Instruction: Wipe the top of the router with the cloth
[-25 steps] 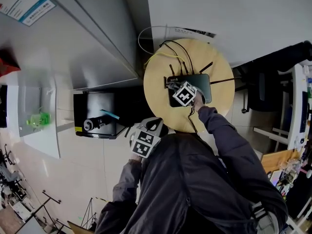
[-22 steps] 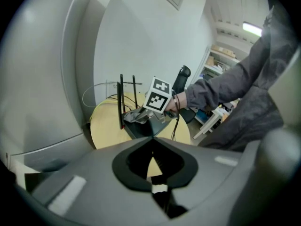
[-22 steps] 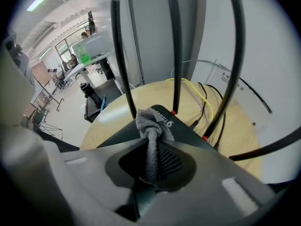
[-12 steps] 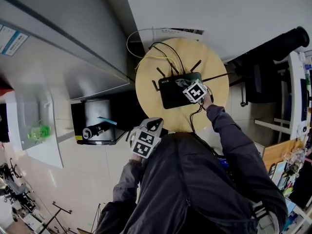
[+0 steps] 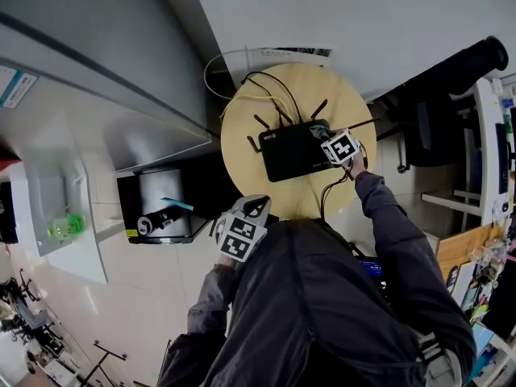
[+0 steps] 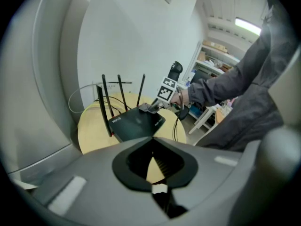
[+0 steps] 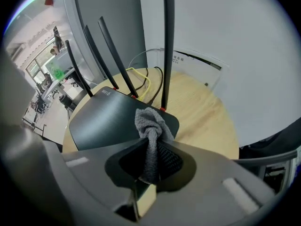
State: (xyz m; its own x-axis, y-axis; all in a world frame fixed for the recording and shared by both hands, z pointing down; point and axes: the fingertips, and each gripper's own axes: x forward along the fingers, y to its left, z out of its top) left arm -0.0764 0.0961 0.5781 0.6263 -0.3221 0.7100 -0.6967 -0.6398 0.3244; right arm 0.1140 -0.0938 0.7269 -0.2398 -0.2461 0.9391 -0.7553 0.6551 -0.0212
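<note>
A black router (image 5: 294, 151) with several upright antennas lies on a round wooden table (image 5: 242, 135). My right gripper (image 5: 325, 139) is at the router's right end, shut on a bunched grey cloth (image 7: 150, 126). The cloth rests on the router's top (image 7: 113, 119) near that corner. In the left gripper view the cloth (image 6: 143, 107) shows on the far edge of the router (image 6: 136, 121). My left gripper (image 5: 251, 206) hangs close to my body, short of the table, with its jaws shut on nothing.
Black and yellow cables (image 5: 270, 87) loop behind the router toward the wall. A dark open box (image 5: 157, 200) with a tool in it stands on the floor to the left. A black chair (image 5: 439, 123) is to the right of the table.
My right gripper has slid the cloth rightward across the router's top, from near its left-middle to its right end. The left gripper has stayed put.
</note>
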